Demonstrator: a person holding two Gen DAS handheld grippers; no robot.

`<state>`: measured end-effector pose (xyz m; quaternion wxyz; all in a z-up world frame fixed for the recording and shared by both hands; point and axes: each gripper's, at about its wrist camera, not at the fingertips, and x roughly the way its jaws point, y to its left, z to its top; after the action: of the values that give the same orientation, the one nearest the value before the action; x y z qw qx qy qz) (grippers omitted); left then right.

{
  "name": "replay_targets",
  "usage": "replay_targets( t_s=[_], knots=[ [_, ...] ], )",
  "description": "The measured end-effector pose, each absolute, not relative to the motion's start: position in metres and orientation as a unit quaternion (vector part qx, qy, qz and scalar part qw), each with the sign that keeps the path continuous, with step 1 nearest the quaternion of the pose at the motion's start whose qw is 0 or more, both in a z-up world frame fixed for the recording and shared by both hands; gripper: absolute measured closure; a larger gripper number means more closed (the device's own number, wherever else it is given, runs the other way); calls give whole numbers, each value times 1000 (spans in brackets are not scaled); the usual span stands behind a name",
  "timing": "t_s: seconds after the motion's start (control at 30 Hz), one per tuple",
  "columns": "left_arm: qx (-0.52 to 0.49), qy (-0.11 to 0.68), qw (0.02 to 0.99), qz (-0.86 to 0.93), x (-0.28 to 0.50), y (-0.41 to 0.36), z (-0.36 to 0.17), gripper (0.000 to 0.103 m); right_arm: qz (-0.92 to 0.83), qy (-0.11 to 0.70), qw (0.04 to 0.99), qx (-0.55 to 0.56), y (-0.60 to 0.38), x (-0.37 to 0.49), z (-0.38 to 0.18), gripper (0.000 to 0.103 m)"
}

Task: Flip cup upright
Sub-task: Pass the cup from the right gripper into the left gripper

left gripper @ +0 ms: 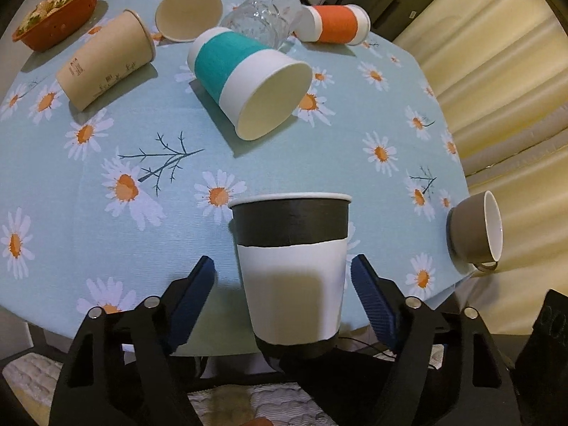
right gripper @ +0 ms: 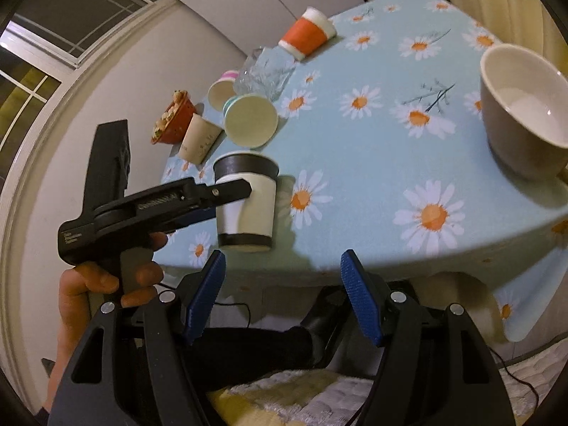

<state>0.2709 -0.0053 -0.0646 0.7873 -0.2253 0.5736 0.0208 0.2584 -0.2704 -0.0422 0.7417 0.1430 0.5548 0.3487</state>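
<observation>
A white paper cup with black bands (left gripper: 293, 269) stands upright near the table's front edge, between the fingers of my left gripper (left gripper: 284, 284). The blue pads (left gripper: 193, 298) stand apart from the cup walls on both sides, so the jaws are open. In the right wrist view the same cup (right gripper: 246, 206) stands upright with the left gripper (right gripper: 227, 191) around it. My right gripper (right gripper: 282, 291) is open and empty, off the table's front edge.
On the daisy tablecloth (left gripper: 106, 213) lie a teal-banded cup (left gripper: 248, 78), a brown paper cup (left gripper: 106, 67), a cream cup (left gripper: 188, 10), a glass jar (left gripper: 266, 14) and an orange-banded cup (left gripper: 333, 23). A grey mug (left gripper: 475, 227) lies on its side at the right edge. A red basket (left gripper: 60, 14) stands far left.
</observation>
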Motion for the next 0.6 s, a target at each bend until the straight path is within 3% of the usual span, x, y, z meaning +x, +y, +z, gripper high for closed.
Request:
replay_targets(
  t_s=[0.2, 0.6],
  knots=[
    [-232, 579, 781, 19, 274, -7, -71, 39, 359, 554, 733, 164, -274, 258, -46, 36],
    [-220, 575, 788, 7, 271, -14, -67, 40, 368, 554, 726, 175, -275, 260, -48, 36]
  ],
)
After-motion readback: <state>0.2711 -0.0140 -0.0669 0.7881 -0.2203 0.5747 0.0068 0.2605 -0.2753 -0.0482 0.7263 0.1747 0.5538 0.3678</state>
